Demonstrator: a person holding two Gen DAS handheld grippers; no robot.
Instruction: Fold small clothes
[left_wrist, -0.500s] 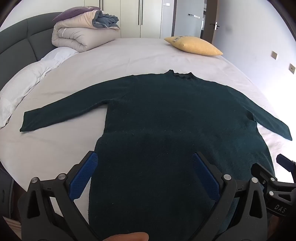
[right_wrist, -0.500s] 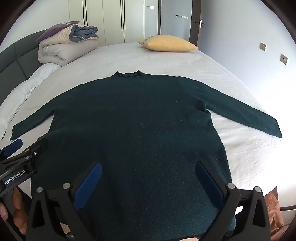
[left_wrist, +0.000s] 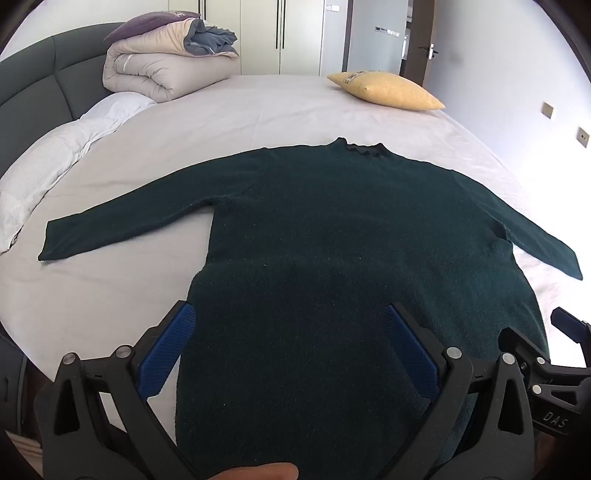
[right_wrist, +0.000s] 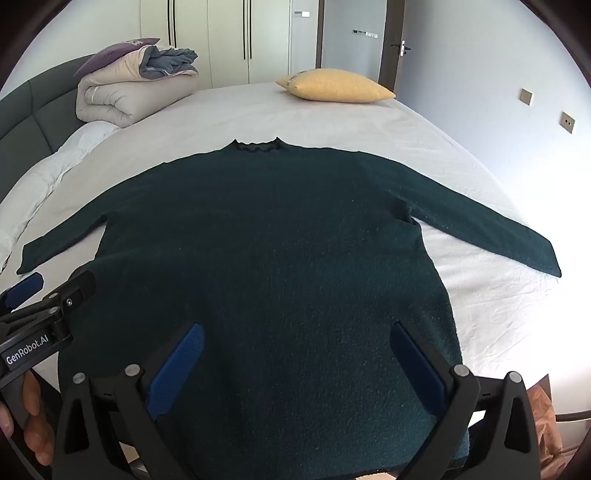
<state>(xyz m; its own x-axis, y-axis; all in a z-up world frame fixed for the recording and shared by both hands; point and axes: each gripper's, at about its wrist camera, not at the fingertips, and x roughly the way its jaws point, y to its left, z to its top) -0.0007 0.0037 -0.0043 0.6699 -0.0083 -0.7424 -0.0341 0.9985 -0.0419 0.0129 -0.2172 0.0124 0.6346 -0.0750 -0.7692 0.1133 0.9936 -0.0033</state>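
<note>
A dark green long-sleeved sweater (left_wrist: 332, 240) lies flat on the white bed, collar away from me, both sleeves spread out to the sides; it also shows in the right wrist view (right_wrist: 266, 258). My left gripper (left_wrist: 291, 328) is open and empty, hovering over the sweater's lower left part near the hem. My right gripper (right_wrist: 295, 343) is open and empty over the lower right part. Each gripper appears at the edge of the other's view: the right one (left_wrist: 554, 339) and the left one (right_wrist: 40, 295).
The white bed sheet (left_wrist: 110, 295) surrounds the sweater. A folded duvet stack (left_wrist: 166, 66) and a grey headboard (left_wrist: 37, 85) are at far left. A yellow pillow (left_wrist: 384, 90) lies at the far edge. Wardrobe doors and a room door stand behind.
Both grippers have shifted only slightly, the views rising a touch. The sweater has not moved.
</note>
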